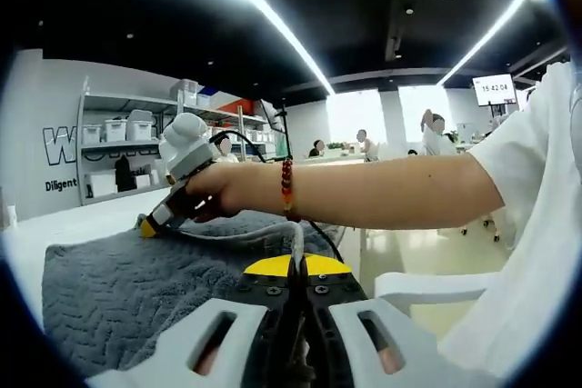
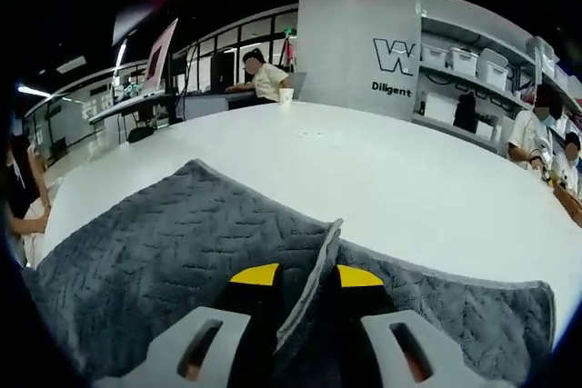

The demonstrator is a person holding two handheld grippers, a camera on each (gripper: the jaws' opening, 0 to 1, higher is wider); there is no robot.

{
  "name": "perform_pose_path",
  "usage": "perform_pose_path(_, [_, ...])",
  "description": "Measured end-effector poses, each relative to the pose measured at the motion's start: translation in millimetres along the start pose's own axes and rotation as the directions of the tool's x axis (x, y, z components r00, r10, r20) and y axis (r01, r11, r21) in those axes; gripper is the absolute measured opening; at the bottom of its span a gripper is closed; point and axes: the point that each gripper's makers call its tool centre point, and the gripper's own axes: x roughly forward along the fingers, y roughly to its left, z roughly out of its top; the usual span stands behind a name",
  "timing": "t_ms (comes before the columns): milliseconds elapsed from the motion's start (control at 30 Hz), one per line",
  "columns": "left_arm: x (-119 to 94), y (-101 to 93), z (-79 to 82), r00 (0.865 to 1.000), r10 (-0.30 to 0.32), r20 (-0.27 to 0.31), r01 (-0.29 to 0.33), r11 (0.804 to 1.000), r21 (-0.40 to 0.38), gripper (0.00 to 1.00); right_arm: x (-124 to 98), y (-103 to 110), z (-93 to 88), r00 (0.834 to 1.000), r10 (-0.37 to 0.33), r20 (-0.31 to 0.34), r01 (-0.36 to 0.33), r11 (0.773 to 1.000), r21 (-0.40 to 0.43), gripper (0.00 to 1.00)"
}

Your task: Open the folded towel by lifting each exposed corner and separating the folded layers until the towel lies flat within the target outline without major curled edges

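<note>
Towel, grey with a chevron weave, lies spread across the white table, and you have both tools on it. In the right gripper view your right gripper sits with its yellow-tipped jaws on either side of a raised fold of the cloth: the edge of an upper layer stands up between them, and the jaws are narrowed onto that fold. Past the fold a lower layer of towel runs toward the table's near rim.

In the left gripper view your left gripper shows its two yellow tips pressed together with no gap (a thin sliver of something may sit between them, but you cannot tell from here whether it is cloth). Beyond it, your right hand holds the other tool low at the towel's far edge, a beaded bracelet on the wrist.

Shelving with white bins stands against the wall, and people sit at desks in the background.
</note>
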Motion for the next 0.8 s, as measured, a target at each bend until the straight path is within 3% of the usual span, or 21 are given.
perform_pose_path(133, [0, -0.8, -0.2, 1.0, -0.002, 0.0, 0.002, 1.0, -0.011, 0.0, 0, -3, 5.0, 1.0, -0.021, 0.022, 0.021, 1.0, 0.014, 0.08])
perform_pose_path(800, [-1, 1.6, 0.9, 1.0, 0.004, 0.017, -0.004, 1.0, 0.012, 0.0, 6, -9, 8.0, 0.998, -0.057, 0.001, 0.056, 0.998, 0.017, 0.04])
